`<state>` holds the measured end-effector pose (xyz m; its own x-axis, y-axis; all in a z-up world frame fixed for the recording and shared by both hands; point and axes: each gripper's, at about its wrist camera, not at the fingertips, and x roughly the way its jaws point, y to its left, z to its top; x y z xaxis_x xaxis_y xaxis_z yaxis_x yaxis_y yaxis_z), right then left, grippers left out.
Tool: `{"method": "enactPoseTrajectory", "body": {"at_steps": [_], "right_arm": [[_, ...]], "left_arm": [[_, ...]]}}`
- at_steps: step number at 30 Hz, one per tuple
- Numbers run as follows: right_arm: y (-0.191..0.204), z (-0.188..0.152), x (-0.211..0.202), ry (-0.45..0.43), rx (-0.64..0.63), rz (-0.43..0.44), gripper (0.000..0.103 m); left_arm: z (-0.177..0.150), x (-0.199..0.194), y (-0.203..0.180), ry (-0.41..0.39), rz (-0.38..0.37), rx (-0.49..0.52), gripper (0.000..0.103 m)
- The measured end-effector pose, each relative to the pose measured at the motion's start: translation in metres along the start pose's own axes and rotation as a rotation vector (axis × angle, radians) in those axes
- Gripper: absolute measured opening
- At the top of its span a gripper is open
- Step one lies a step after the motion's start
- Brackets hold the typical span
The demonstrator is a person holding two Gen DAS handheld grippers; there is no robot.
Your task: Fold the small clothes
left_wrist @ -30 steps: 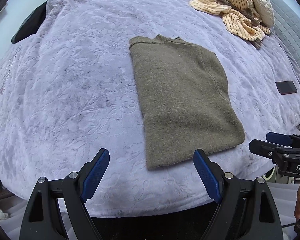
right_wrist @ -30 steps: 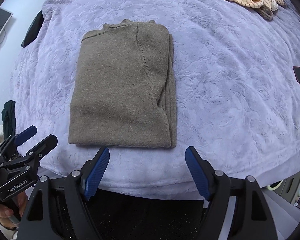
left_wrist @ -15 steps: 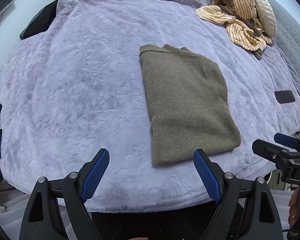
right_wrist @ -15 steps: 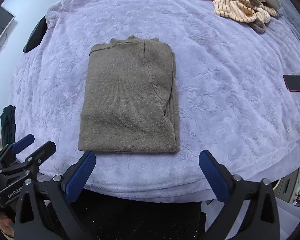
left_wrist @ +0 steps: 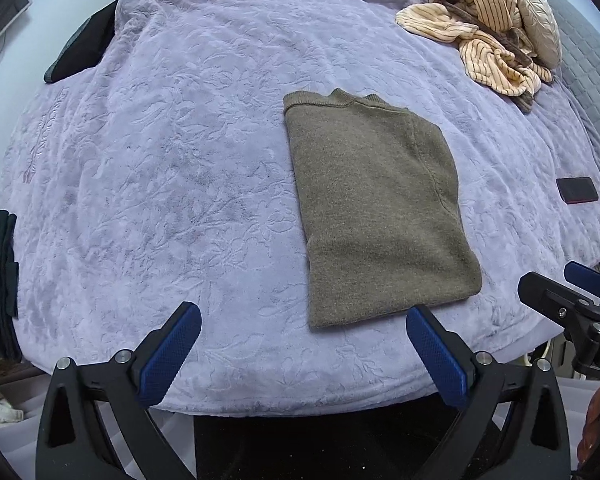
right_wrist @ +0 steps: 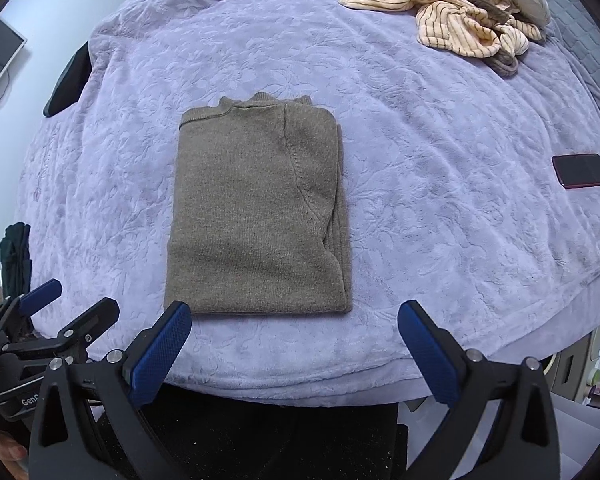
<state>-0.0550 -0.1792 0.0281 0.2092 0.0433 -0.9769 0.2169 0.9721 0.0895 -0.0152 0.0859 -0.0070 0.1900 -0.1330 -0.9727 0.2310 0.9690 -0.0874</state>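
The lavender embossed blanket (left_wrist: 180,184) covers the whole bed and gives me a broad, soft surface to fold on, which I take to be why the work sits near its front edge, within easy reach. On it lies the olive knit sweater (right_wrist: 256,216), already folded into a neat rectangle: it rests flat, a little in from the near edge of the bed, directly ahead of my right gripper (right_wrist: 294,344) and ahead and to the right of my left gripper (left_wrist: 304,354). Its long axis runs away from me, collar at the far end and the hem edge nearest; a sleeve seam curves down the right side, where the folded layers stack. Well off at the far right corner sits a heap of striped cream clothing (left_wrist: 480,44), probably still waiting its turn, against a pale cushion (left_wrist: 538,26). A dark phone (right_wrist: 580,170) lies apart on the right, clear of the folding area. Both grippers have their blue pads spread wide with nothing between them; the left one's jaws have just been opening further. I judge this garment finished and released.
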Motion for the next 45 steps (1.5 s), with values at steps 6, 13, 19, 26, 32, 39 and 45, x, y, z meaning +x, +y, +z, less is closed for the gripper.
{"method": "enactPoseTrajectory", "body": {"at_steps": [6, 13, 19, 26, 32, 39, 45], "right_arm": [[0.0, 0.0, -0.002, -0.004, -0.001, -0.01, 0.103], [0.001, -0.001, 0.002, 0.012, -0.011, -0.023, 0.103], [0.004, -0.001, 0.004, 0.012, -0.03, -0.041, 0.103], [0.004, 0.001, 0.004, 0.016, -0.034, -0.036, 0.103], [0.005, 0.001, 0.005, 0.018, -0.039, -0.038, 0.103], [0.007, 0.0, 0.005, 0.017, -0.036, -0.038, 0.103], [0.007, 0.002, 0.005, 0.019, -0.045, -0.038, 0.103]], "left_arm": [[0.0, -0.002, -0.004, -0.013, 0.035, 0.001, 0.103], [-0.001, -0.001, -0.008, -0.013, 0.062, 0.01, 0.103], [-0.002, 0.003, -0.009, -0.001, 0.073, 0.002, 0.103], [-0.002, 0.004, -0.011, 0.001, 0.083, 0.015, 0.103], [-0.002, 0.004, -0.012, 0.009, 0.079, 0.013, 0.103], [-0.003, 0.004, -0.013, 0.013, 0.07, 0.018, 0.103], [-0.004, 0.005, -0.013, 0.018, 0.074, 0.019, 0.103]]}}
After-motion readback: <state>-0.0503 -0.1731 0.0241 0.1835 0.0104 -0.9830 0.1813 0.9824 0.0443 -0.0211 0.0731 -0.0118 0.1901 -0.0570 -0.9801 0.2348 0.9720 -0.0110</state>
